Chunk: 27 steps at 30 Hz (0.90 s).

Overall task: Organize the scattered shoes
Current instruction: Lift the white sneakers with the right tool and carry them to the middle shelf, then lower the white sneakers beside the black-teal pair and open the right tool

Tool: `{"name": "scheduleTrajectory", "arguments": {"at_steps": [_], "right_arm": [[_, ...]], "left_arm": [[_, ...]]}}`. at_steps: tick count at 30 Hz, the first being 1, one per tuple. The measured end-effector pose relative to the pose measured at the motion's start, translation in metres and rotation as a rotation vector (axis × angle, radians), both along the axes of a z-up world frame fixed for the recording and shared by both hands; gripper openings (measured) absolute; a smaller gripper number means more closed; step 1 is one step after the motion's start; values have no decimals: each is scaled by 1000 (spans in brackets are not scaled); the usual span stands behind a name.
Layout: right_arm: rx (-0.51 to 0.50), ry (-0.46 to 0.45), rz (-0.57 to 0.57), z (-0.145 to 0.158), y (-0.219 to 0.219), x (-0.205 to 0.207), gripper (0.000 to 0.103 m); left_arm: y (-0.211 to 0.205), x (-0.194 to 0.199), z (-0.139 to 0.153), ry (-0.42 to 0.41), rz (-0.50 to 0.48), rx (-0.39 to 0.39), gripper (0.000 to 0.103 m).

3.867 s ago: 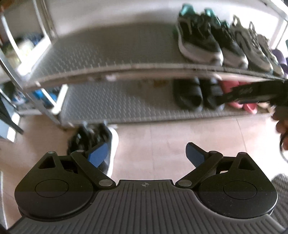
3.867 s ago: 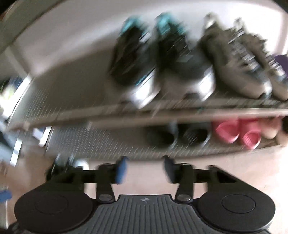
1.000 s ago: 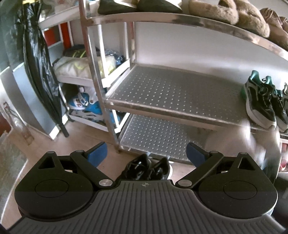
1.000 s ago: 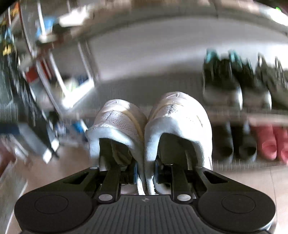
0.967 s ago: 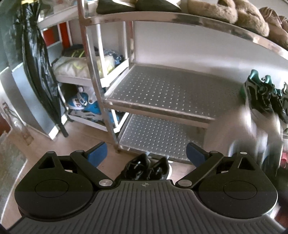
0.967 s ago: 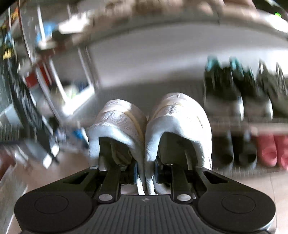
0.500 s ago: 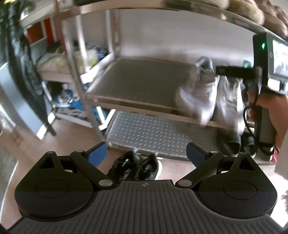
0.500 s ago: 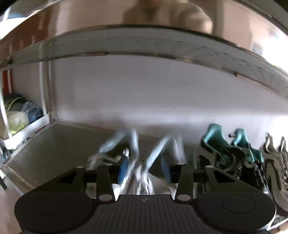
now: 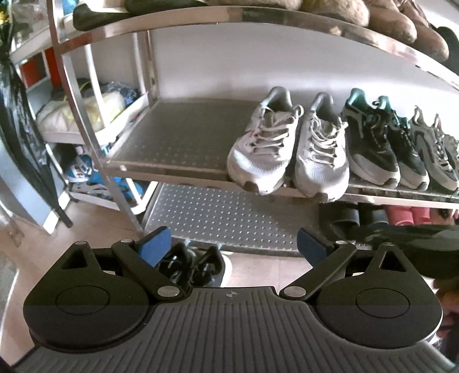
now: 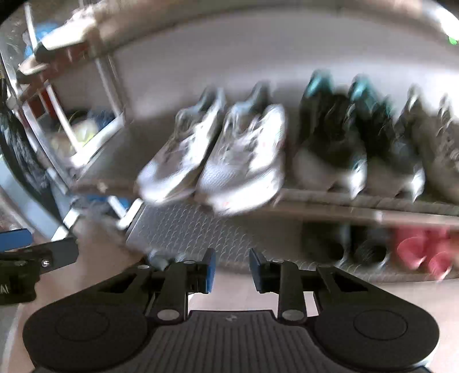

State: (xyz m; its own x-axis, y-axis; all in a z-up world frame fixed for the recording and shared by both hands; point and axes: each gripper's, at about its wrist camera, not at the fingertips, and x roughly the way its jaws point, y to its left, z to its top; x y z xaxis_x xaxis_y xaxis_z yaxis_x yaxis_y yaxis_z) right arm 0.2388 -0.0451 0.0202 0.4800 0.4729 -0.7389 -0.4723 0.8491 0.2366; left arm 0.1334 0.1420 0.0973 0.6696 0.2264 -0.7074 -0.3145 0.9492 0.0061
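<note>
A pair of white sneakers stands on the middle shelf of the metal rack, toes over the front edge, left of a black-and-teal pair. The blurred right wrist view shows the same white sneakers. My right gripper hangs in front of the rack above the floor, jaws closing with nothing between them. My left gripper is open and empty. A black pair of shoes lies on the floor just beyond it, partly hidden by its body.
A grey pair fills the shelf's right end. Black slides and pink slippers sit on the bottom shelf. Fuzzy slippers lie on the top shelf. A white side rack stands at the left.
The white sneakers were in my right gripper a second ago; now they stand on the middle shelf and that gripper has let go and pulled back. The left gripper shifted toward the rack.
</note>
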Motion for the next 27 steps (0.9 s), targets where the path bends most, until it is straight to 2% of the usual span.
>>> {"name": "scheduleTrajectory", "arguments": {"at_steps": [3,6,10,12,16,22,25,27], "right_arm": [[32,0,47,-4,16,3,26],[134,109,9,-11,23,21,24],[217,229,-74,-23,27,43,23],[236,249,-106,-26,28,51,21],[214,225,-149,-25,30,61,13],[118,46,-142,-14,43,72,13],[78,-4,-162,-17,44,80,12],[63,1,-181,-25,42,85,15]], "left_arm": [[-4,1,2,-10,17,27,98],[-4,2,-1,-1,34,17,98],[-8,6,-5,22,26,4,98],[-9,7,-6,25,22,-3,98],[-8,10,-10,34,24,-19,98],[-5,11,-14,51,30,-35,98],[-5,12,-15,53,28,-31,98],[-4,11,-14,53,31,-32,98]]}}
